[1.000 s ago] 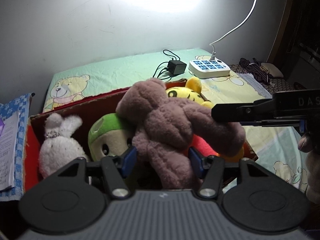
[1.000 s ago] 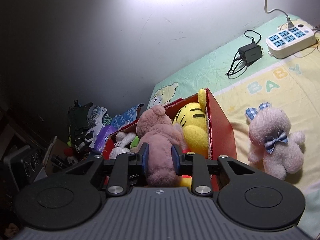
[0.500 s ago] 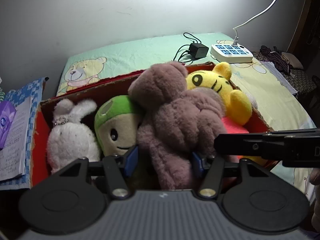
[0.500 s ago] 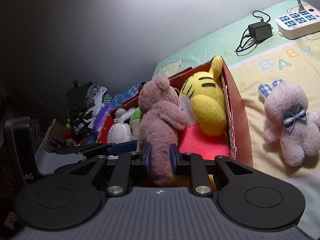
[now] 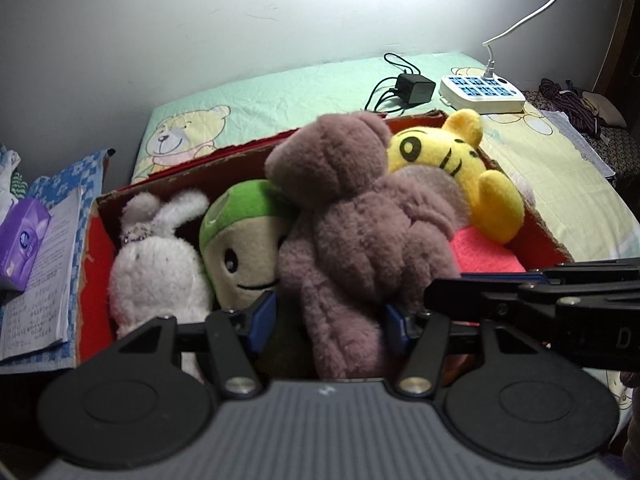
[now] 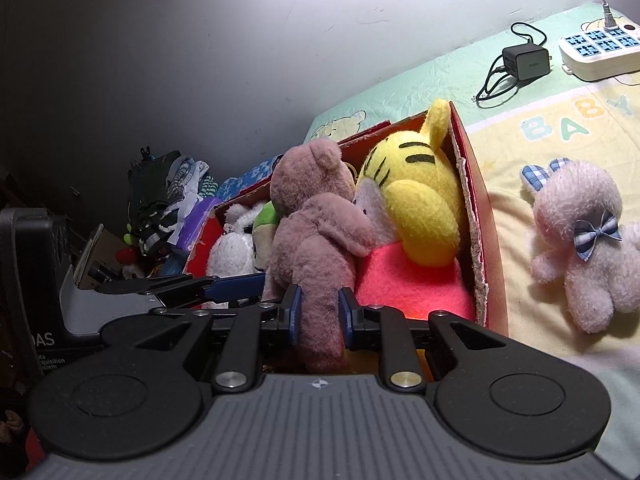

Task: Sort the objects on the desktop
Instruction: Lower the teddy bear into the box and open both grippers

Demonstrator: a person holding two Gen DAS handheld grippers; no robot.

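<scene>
Item: brown plush bear (image 6: 316,236), upright in the red cardboard box (image 6: 476,216), its lower body standing between the others. My right gripper (image 6: 319,314) has its jaws pinched on the bear's leg. My left gripper (image 5: 328,320) stands with jaws spread either side of the same leg; whether the pads touch the fur I cannot tell.

Box contents, left to right in the left wrist view: white rabbit (image 5: 156,264); green-capped toy (image 5: 244,240); the bear; yellow tiger (image 5: 452,168), leaning on a pink-red cushion (image 5: 484,252).

Outside the box: pale pink plush with checked bow (image 6: 584,240), lying on the bear-print sheet (image 6: 540,128) just beside the box's right wall. Farther back on the sheet, black charger (image 5: 414,88) and white power strip (image 5: 482,92).
</scene>
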